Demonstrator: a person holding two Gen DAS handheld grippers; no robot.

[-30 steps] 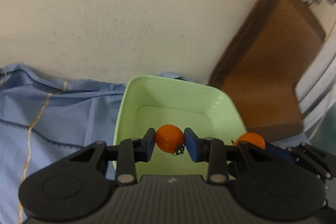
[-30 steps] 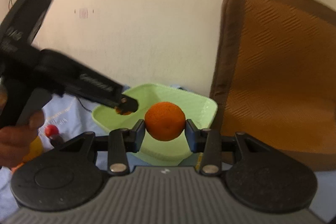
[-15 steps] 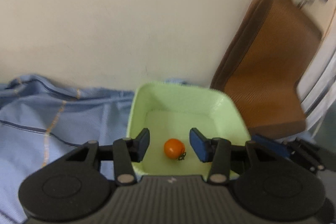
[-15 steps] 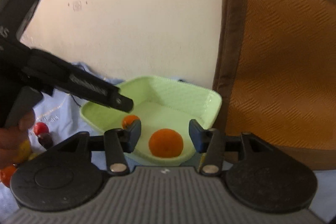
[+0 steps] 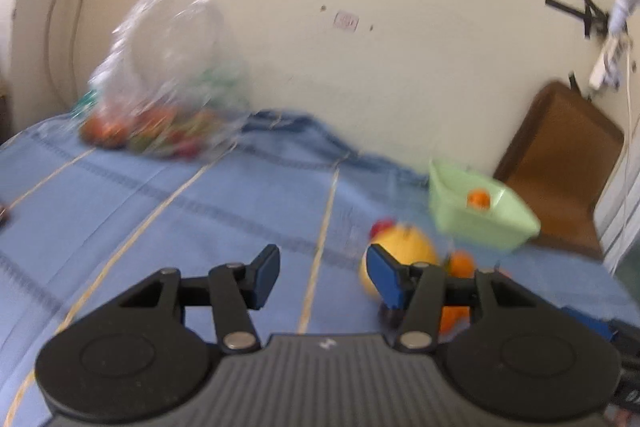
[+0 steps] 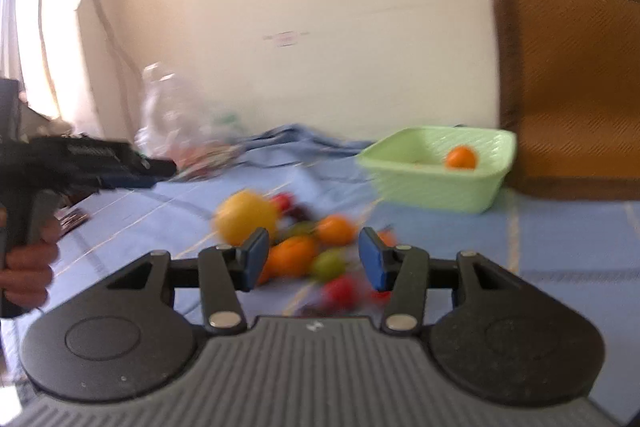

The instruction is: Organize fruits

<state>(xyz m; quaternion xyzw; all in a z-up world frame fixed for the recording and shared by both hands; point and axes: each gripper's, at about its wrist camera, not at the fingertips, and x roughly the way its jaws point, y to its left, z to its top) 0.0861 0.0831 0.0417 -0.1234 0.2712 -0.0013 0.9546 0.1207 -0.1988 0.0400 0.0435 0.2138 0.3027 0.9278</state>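
Observation:
My left gripper hangs over the blue cloth, its jaws opening with nothing between them. A yellow fruit and a small orange fruit lie just behind its right finger. The light green basket stands further right with an orange fruit inside. My right gripper is open above a blurred pile: a yellow fruit, orange fruits, a green one and red ones. The pads touch none of them. The basket with an orange fruit sits behind to the right.
A clear plastic bag holding more fruit lies at the back left by the wall. A brown chair back stands right behind the basket. In the right wrist view a hand holds the left gripper at the left.
Both grippers opened and dropped their orange fruits into the green basket. They then pulled back and swung left, so the basket now lies far off to the right.

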